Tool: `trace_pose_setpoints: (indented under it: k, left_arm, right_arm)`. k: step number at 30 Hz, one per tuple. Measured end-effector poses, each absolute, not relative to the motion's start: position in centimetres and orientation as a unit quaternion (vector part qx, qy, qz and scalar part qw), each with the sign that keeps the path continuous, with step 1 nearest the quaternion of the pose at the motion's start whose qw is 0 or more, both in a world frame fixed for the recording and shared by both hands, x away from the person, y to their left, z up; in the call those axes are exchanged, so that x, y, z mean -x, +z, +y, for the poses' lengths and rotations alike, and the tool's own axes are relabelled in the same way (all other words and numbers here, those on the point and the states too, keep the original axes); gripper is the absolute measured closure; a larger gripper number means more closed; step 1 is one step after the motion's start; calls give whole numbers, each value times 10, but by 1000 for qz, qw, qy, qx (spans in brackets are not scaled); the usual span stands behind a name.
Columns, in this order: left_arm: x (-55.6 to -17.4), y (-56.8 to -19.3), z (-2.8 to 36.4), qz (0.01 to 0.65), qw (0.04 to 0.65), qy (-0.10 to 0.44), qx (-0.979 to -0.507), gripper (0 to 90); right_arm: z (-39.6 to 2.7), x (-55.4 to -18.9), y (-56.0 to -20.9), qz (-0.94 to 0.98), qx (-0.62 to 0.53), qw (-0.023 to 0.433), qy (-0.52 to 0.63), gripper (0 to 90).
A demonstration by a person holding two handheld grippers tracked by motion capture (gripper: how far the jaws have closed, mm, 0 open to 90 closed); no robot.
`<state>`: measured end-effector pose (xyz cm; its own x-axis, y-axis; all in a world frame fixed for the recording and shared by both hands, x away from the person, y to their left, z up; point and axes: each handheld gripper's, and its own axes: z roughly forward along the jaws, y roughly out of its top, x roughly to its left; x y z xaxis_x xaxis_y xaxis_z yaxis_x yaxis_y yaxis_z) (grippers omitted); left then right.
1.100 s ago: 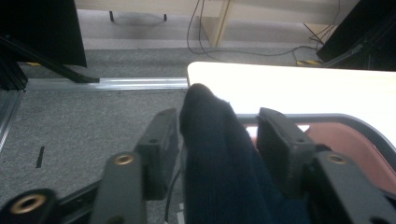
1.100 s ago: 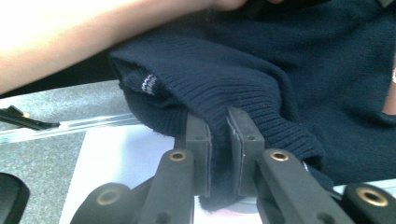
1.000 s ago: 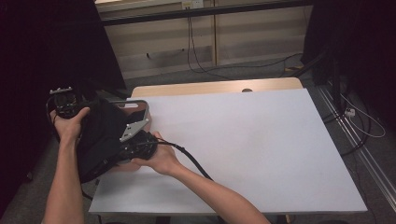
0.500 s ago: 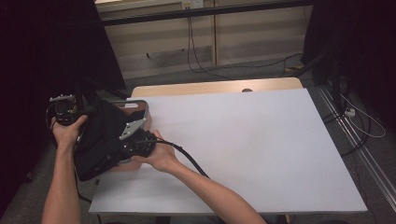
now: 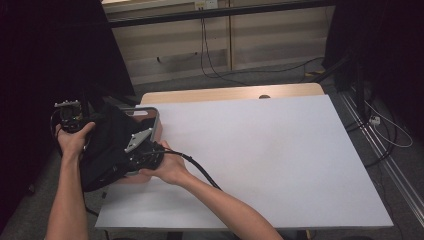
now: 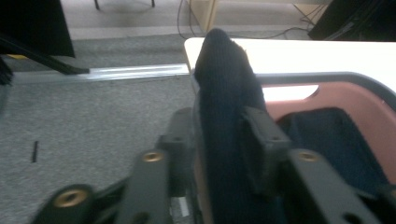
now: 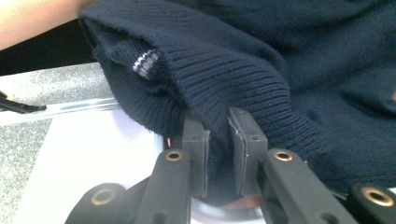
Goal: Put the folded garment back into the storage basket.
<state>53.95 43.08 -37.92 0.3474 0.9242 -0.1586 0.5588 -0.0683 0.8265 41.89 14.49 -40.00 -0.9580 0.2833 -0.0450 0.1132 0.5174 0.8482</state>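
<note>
Pinching a ribbed fold of the dark navy sweater between nearly closed pads, my right claw is gripping it at the table's left edge. My left claw is straddling another ridge of the sweater, its jaws having just been opening around the cloth. The garment is lying bunched in the reddish basket at that corner.

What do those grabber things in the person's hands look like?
Both are black. The left gripper is boxy with a silvery top. The right gripper has a grey three-cornered plate and a thick black cable. Jaws are flat black pads on arms with brass-coloured screws. Forearms are bare, no sleeves.
</note>
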Motion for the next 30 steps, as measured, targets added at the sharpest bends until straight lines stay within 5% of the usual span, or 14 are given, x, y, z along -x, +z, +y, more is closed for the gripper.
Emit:
trace_pose_setpoints:
  k: [10,15,22,26,30]
  left_arm:
    - [-492,-381,448,519,449,232,-690,400]
    - [-464,-383,458,515,462,234,-683,298]
    - [-433,-389,448,495,458,235,-700,282]
    - [-430,-390,446,498,455,240,-699,433]
    - [-434,-388,441,497,458,236,-698,676]
  right_arm:
    - [136,-415,-390,859,-108,93,492,782]
    - [132,-414,-381,846,-108,93,513,638]
    - [146,-422,-387,852,-102,93,505,495]
    - [155,-426,-395,853,-103,76,505,557]
    - [156,-426,-402,868,-95,57,485,792]
